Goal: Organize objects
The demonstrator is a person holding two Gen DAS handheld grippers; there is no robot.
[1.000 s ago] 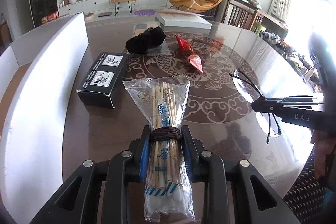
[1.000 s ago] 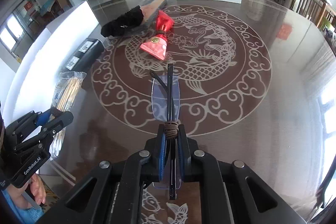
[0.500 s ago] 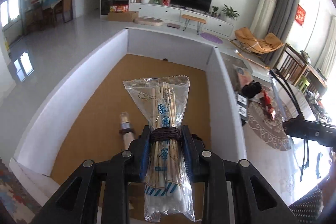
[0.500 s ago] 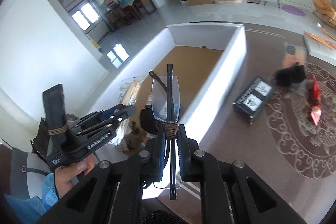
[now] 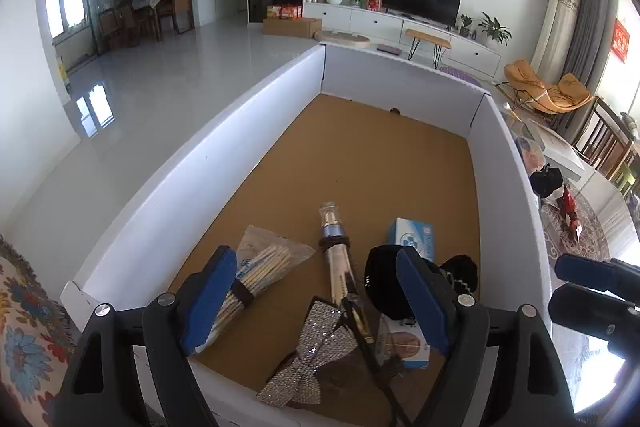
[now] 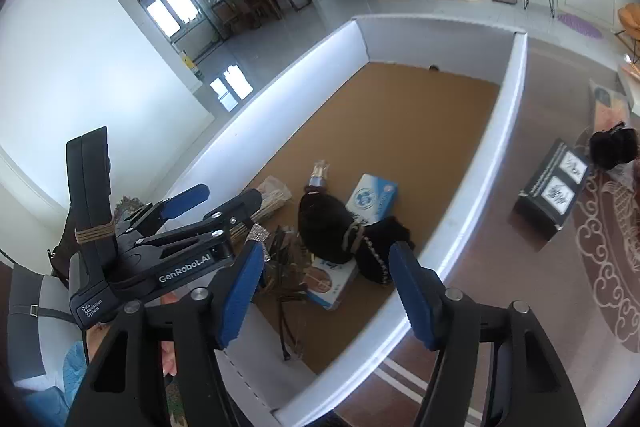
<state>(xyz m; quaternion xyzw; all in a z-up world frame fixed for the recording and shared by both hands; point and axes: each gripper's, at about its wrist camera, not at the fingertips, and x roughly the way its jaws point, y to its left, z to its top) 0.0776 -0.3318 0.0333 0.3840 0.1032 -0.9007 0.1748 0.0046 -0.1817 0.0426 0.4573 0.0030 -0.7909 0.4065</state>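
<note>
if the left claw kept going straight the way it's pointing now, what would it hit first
Most likely the clear tube lying on the box floor, between the open fingers of the left claw, or the glittery bow just nearer. Depth is hard to judge here.

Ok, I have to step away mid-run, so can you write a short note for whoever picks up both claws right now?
Left claw: open, its jaws just opened; the chopstick pack lies in the white box below.
Right claw: open, jaws just opened; the glasses lie in the box.
Already in the box: sequin bow, clear tube, blue-and-white cartons, black items.
Left on the table: black carton, black furry item, red packet.
Next, probably: fetch those.
</note>
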